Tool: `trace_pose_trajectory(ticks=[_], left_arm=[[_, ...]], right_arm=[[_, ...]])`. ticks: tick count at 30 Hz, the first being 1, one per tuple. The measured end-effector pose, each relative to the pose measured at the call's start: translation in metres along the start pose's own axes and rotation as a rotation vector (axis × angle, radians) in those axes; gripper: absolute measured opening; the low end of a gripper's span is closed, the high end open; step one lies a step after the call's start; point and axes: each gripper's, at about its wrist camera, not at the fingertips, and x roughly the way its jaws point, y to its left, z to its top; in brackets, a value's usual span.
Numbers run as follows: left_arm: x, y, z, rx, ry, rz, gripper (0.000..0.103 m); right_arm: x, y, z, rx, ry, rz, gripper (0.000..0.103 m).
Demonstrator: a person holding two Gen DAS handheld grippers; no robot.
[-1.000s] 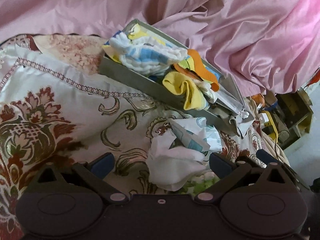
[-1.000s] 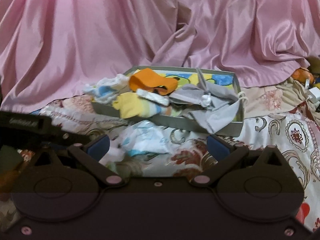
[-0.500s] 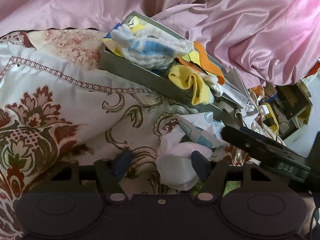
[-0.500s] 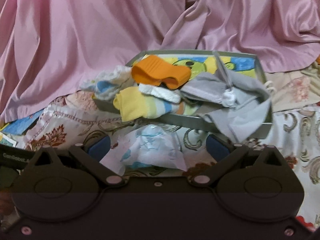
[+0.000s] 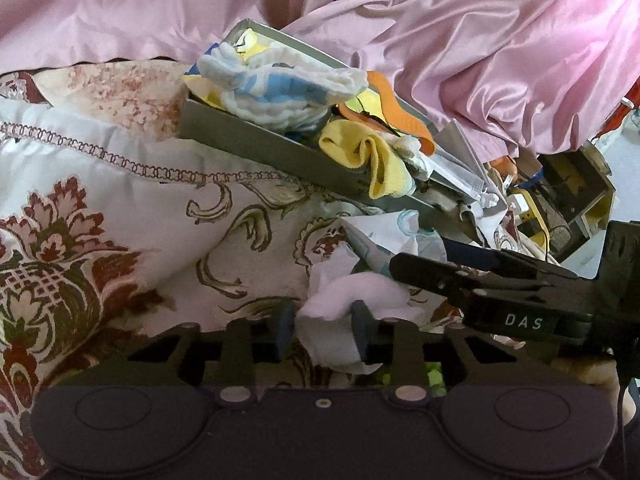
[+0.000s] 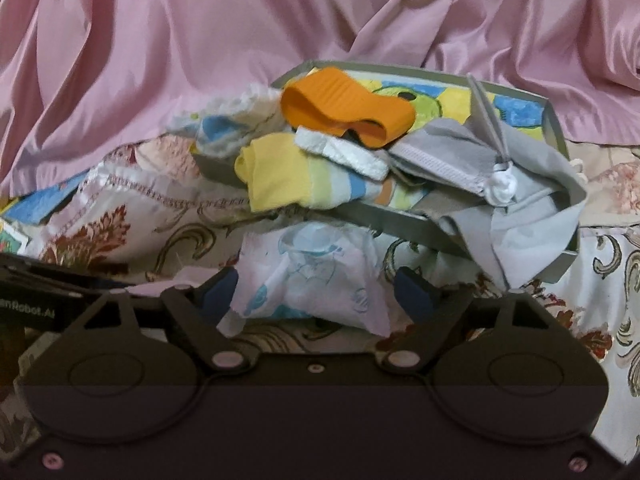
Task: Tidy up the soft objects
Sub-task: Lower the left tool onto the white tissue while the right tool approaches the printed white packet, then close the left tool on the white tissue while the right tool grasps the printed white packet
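A crumpled white cloth with pale blue print (image 5: 340,300) (image 6: 312,280) lies on the floral bedspread in front of a grey tray (image 5: 260,148) (image 6: 400,228). My left gripper (image 5: 322,328) has its jaws closing, and the pads pinch the cloth's near fold. My right gripper (image 6: 316,292) straddles the same cloth from the other side. Its jaws are closing too, with the cloth between them and a gap still at the right pad. The tray holds a white-and-blue towel (image 5: 280,88), a yellow sock (image 6: 280,176), an orange piece (image 6: 344,108) and a grey cloth (image 6: 520,200).
Pink satin drapery (image 6: 160,60) hangs behind the tray. The floral bedspread (image 5: 100,200) rises in a soft hump at the left. A cluttered shelf and floor items (image 5: 568,200) stand beyond the bed's right edge. The right gripper's black finger (image 5: 460,276) crosses just right of the cloth.
The left jaws went from wide open to pinching the white cloth. The right gripper came in from the right to the same cloth, and its jaws narrowed slightly.
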Motion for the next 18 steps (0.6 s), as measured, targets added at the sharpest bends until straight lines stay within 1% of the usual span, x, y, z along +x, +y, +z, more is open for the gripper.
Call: trace_pose_trajectory(ticks=[1,8,13,18], left_arm=[[0.001,0.000,0.000,-0.003,0.002,0.000,0.026],[0.002,0.002,-0.001,-0.009,0.001,0.004,0.020],[0.003,0.002,-0.002,-0.011,0.001,0.008,0.019],[0.003,0.002,-0.002,-0.015,0.000,0.010,0.018]], right_arm=[[0.002,0.001,-0.001,-0.005,0.007,0.001,0.076],[0.008,-0.001,-0.003,0.015,0.022,0.011,0.070],[0.013,0.001,-0.003,0.009,0.043,0.006,0.061],[0.017,0.001,-0.003,0.036,0.063,0.032,0.050]])
